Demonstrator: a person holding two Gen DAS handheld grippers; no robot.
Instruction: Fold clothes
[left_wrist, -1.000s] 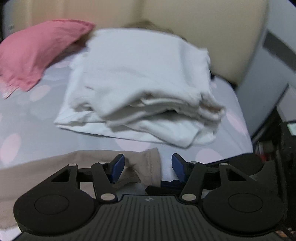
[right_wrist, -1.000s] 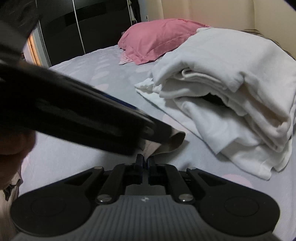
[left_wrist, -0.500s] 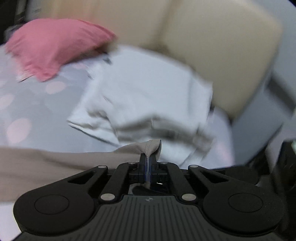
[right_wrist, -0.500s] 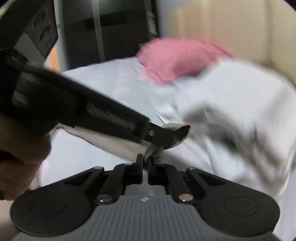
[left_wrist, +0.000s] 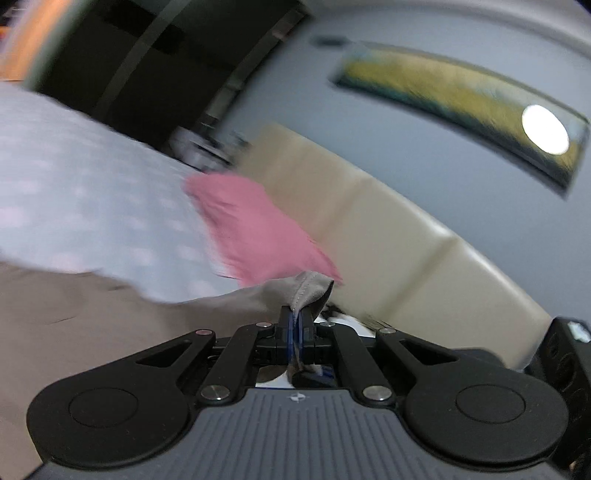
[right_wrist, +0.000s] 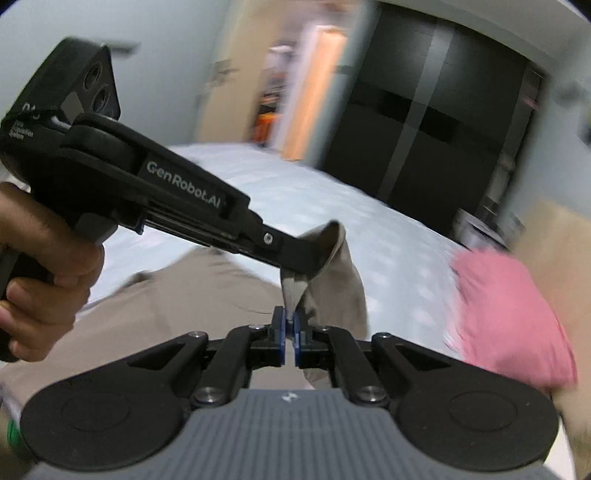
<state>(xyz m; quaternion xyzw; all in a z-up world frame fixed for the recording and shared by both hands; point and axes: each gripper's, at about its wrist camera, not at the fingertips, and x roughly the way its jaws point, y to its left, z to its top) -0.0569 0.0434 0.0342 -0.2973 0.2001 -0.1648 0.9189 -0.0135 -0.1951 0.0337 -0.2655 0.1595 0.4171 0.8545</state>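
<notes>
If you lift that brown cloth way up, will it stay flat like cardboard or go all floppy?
Probably floppy: the beige garment already droops and creases between the two pinch points. It looks thin and light, since the right gripper and left gripper hold it by small pinches. It likely won't slip while both jaws are shut on it.

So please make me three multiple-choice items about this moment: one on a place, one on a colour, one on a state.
1. Where does the pillow lie?
A. on the bed, by the headboard
B. on the floor
C. on the beige garment

2. What colour is the pillow?
A. white
B. pink
C. blue

3. How is the left gripper?
A. wide open
B. shut on nothing
C. shut on the garment

Answers:
1 A: in both views it rests on the spotted sheet, next to the cream headboard.
2 B: it is plainly pink in both views.
3 C: a beige fold is pinched between its blue pads; the right gripper pinches the same garment.
</notes>
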